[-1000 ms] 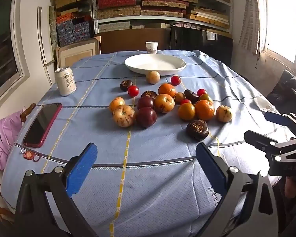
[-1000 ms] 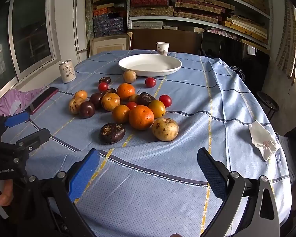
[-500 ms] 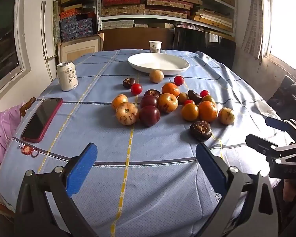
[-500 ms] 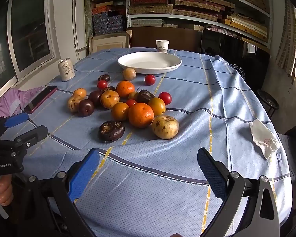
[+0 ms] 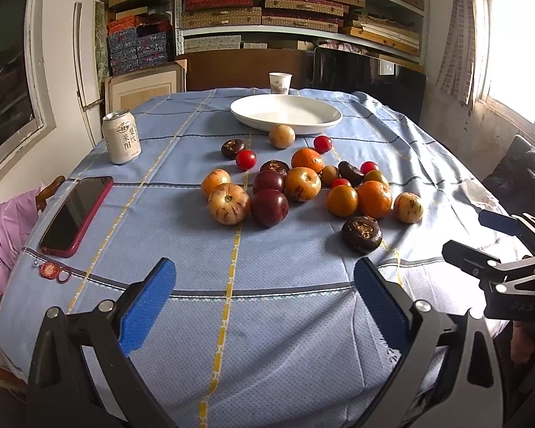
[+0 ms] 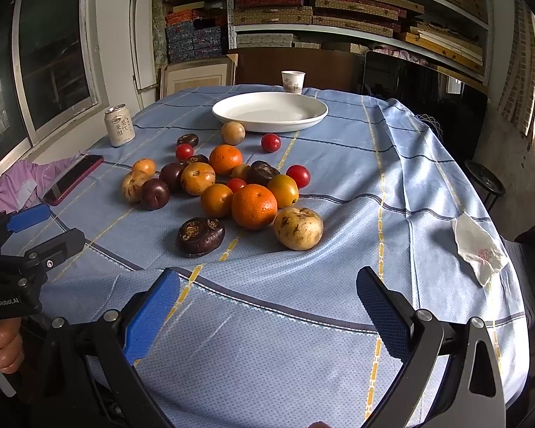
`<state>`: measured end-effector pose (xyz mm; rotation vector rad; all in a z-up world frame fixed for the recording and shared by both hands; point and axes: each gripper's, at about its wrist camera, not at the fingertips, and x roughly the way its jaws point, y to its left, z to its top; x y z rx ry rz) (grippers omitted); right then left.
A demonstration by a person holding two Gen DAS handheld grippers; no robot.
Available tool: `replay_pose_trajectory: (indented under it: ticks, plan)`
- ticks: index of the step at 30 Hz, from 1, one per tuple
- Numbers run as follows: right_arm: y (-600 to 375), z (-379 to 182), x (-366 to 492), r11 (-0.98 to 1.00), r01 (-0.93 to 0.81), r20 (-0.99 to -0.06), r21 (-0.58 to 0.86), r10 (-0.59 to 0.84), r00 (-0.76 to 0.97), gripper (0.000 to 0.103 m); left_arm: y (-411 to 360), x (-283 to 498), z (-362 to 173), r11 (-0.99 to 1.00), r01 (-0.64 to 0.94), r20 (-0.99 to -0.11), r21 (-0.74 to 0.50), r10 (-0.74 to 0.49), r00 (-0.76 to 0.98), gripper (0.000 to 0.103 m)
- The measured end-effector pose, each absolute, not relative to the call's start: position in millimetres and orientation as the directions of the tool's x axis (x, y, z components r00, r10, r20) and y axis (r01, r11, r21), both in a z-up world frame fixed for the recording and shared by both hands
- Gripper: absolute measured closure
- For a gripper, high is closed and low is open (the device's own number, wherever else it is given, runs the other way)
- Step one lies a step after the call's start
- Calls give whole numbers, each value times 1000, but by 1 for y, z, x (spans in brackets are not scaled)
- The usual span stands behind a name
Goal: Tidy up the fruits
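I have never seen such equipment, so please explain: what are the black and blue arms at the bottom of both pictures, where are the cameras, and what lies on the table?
There is no robot. A person holds two hand tools, each ending in a two-finger claw with blue pads. One camera sits on each tool, looking forward along its fingers. The left claw and the right claw are both open and hold nothing. On the blue checked tablecloth lie loose round fruits, orange, red, dark purple and yellowish, in front of an empty white oval plate. Also there: a pale drink can, a red-cased phone and a white paper cup.
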<state>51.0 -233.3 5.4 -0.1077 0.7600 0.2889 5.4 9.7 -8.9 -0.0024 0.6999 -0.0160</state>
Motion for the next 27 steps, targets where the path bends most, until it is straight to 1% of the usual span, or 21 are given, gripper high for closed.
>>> replay_pose_trajectory:
  ticks: [27]
  plan:
    - [-233, 4, 51, 956, -295, -699, 10, 217, 681, 3, 12, 5, -10, 1000, 12, -651, -10, -16, 759, 5]
